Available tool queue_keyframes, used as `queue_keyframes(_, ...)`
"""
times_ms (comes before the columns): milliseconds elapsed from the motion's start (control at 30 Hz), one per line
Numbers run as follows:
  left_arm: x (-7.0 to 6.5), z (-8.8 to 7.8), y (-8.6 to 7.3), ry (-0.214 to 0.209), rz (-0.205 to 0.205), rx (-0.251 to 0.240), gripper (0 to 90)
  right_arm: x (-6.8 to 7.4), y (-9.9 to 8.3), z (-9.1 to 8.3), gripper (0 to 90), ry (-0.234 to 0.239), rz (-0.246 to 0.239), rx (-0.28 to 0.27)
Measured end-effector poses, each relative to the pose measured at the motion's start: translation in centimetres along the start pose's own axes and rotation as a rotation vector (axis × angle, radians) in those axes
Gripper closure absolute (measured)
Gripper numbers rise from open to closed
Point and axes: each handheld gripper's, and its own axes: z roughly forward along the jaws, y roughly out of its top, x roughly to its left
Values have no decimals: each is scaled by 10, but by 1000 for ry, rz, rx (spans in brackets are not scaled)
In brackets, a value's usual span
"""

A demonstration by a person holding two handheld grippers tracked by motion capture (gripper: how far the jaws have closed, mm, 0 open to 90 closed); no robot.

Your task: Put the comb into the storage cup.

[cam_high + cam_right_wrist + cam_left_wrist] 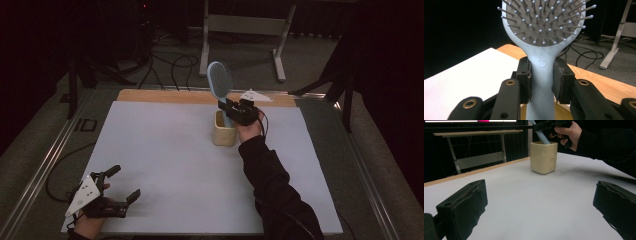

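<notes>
black two-jaw grippers (121, 186) with grey triangular plates, brass-ringed screw holes, black sleeve (272, 182)

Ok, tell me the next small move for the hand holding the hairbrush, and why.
Probably open the right gripper and let go. Its pads clamp the neck of the hairbrush, which stands upright with its handle already down inside the cup, so the cup looks ready to hold it. The left gripper rests open, far off.

My right gripper (231, 106) holds the hairbrush (220, 80) by its neck, upright, its handle end down in the cup (224, 131). The cup stands on the white sheet (165, 150), toward the far side, right of the middle. My left gripper (122, 185) rests at the sheet's near left corner, well apart from the cup. Behind the sheet runs the table's wooden edge (160, 96).
</notes>
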Motion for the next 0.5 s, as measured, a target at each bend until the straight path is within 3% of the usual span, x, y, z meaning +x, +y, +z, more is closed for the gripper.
queue_keyframes(500,0,1,0,-2,0,7,0,-1,-10,-3,704,-5,3,29)
